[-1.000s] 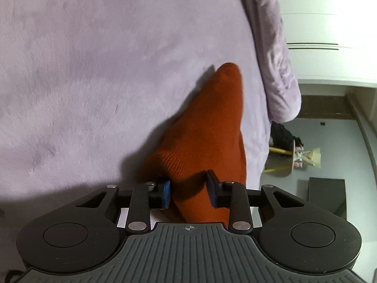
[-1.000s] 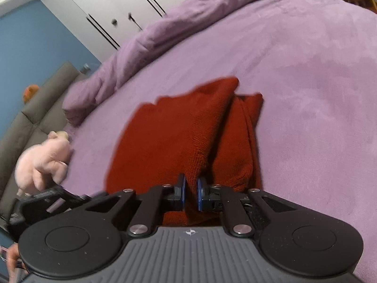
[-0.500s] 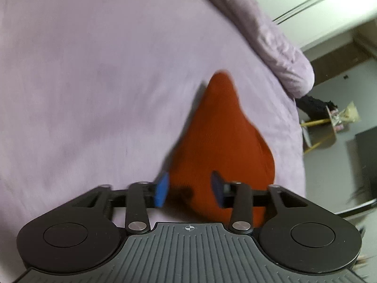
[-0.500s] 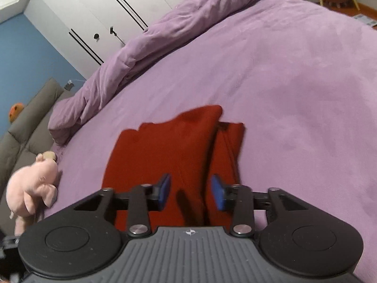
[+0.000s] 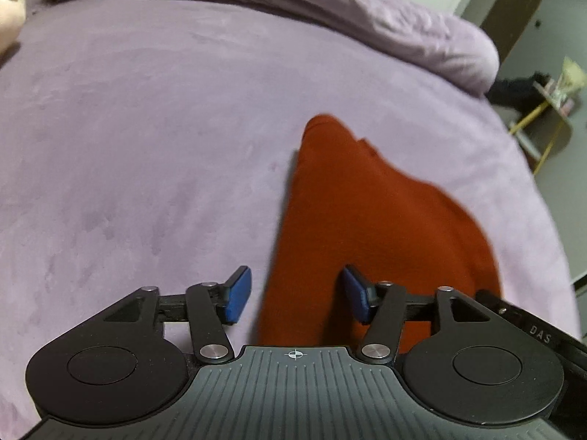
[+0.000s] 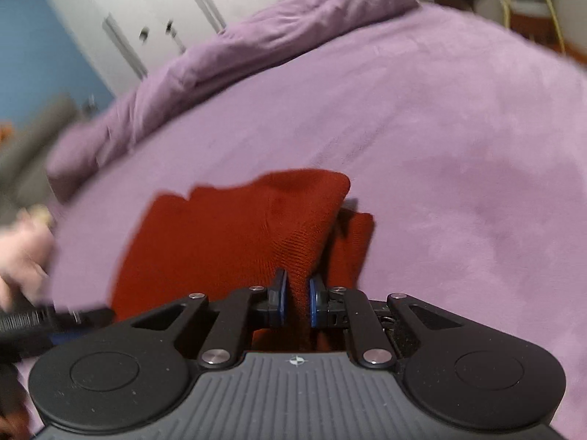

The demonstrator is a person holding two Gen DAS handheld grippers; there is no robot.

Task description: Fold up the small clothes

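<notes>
Two tools: left tool (image 5: 295, 295) wide open, right tool (image 6: 297, 302) pinching red garment (image 6: 234, 234).

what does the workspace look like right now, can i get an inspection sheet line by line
surface: purple bed cover, soft and lightly creased.
job's things: red knit garment lying partly folded on the cover, one fold raised into a ridge.
clutter: pink plush toy at the far left edge of the bed; rolled purple duvet along the far side.
grippers: left tool open, straddling the garment's near edge without pinching it; right tool shut on the raised fold.
cables: nothing seen.
surroundings: white wardrobe doors, blue wall, yellow-legged stand on the floor beside the bed.
</notes>
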